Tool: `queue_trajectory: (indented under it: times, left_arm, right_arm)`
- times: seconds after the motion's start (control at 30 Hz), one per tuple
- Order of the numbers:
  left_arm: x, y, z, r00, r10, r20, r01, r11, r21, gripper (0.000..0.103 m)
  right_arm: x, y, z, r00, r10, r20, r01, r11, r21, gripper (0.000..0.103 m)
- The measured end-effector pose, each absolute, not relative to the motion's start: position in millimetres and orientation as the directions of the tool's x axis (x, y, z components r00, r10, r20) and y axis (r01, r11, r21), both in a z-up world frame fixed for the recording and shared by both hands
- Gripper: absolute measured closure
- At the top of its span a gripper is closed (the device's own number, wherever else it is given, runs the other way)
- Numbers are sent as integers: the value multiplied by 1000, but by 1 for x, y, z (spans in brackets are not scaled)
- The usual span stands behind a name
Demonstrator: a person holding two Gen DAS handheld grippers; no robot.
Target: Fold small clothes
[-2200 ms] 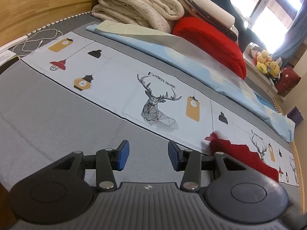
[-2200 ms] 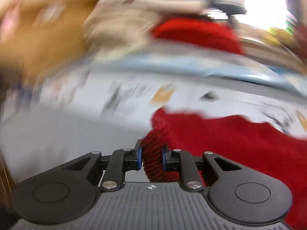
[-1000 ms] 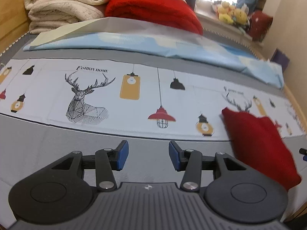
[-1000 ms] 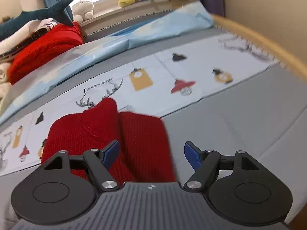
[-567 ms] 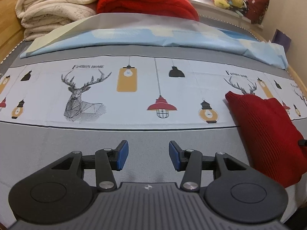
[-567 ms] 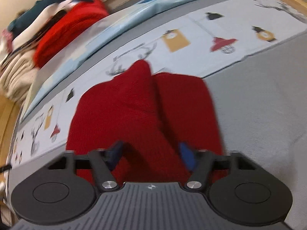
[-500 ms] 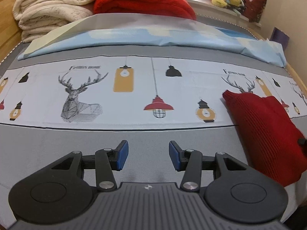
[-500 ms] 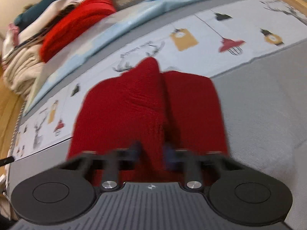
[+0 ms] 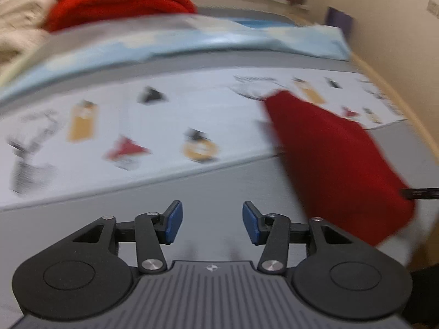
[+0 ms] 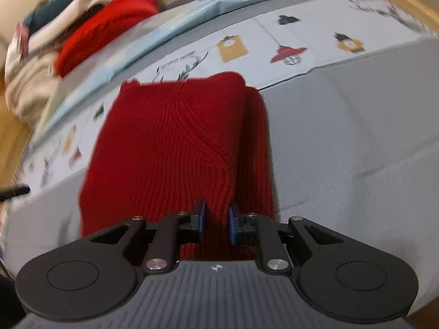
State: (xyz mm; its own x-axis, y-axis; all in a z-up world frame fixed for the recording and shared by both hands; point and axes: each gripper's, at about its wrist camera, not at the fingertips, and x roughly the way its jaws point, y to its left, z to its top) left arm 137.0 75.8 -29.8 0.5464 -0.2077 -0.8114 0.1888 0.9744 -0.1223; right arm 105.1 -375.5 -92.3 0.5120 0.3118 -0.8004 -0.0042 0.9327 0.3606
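Bed, grey cover (image 10: 343,137), fills both views. Across it runs a white printed strip (image 10: 274,44) with lamps and deer heads; beyond the strip, a pale blue sheet (image 9: 192,44) and a stack of bedding with a red blanket (image 9: 120,2). Left view is motion-blurred.

Red knit sweater (image 10: 170,142): lies part-folded on the grey cover, far edge overlapping the printed strip. One layer is doubled over the body, and a narrower fold shows along its right side.

Right gripper (image 10: 216,220): pads nearly together, pinching a ridge of knit at the sweater's near edge.

Left gripper (image 9: 211,226): jaws wide apart, holding nothing, over bare grey cover to the left of the sweater (image 9: 334,164) and clear of it.

Step, as judged: mid-fold, near edge taken up for another fold. Next move likely calls for carrying that edge toward the printed strip without dragging the lower layers; left gripper could pin or take the other near corner.
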Motion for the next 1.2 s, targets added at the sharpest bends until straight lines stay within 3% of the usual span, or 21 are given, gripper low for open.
queue_trajectory:
  times: [0.23,0.37,0.53,0.63,0.7,0.77,0.8,0.87,0.93,1.2]
  left_arm:
    - [131,-29,-56,471,-414,-779,284,907,-310,36]
    - [130,-53,-87,498,-377,-781,164,925,-342,36]
    - [111,-51,-144,390,-380,-839,45,918,-395,40]
    - [106,-50,-134,422,-378,-824,22,913,-408,41]
    - [108,-46,-119,462,-381,-801,16,907,-421,39]
    - [114,-36,-101,527,-390,-755,12,892,-453,31]
    - [120,-31,-94,556,-387,-736,2,885,-465,22]
    - [135,-23,-86,613,-355,-706,-30,882,-470,14]
    - [155,-20,-87,627,-362,-689,-26,875,-483,14]
    - [217,-30,-134,478,-520,-708,-65,783,-619,11]
  right_arm:
    - [119,-368,-92,512,303,-804,-11,938,346,83]
    - [124,-359,-106,457,265,-849,-39,960,278,83]
    - [127,-359,-115,440,264,-858,-40,961,275,79]
    - [131,-364,-100,509,292,-810,-15,944,331,59]
    - [131,-372,-86,610,294,-736,-2,929,369,37]
    - [137,-379,-86,641,270,-718,50,919,390,31]
    - [141,-383,-90,635,264,-726,82,911,404,30]
    - [152,-386,-104,586,272,-764,147,891,430,30]
    - [160,-384,-116,542,295,-787,179,875,451,30]
    - [174,-375,-128,504,282,-817,223,871,438,13]
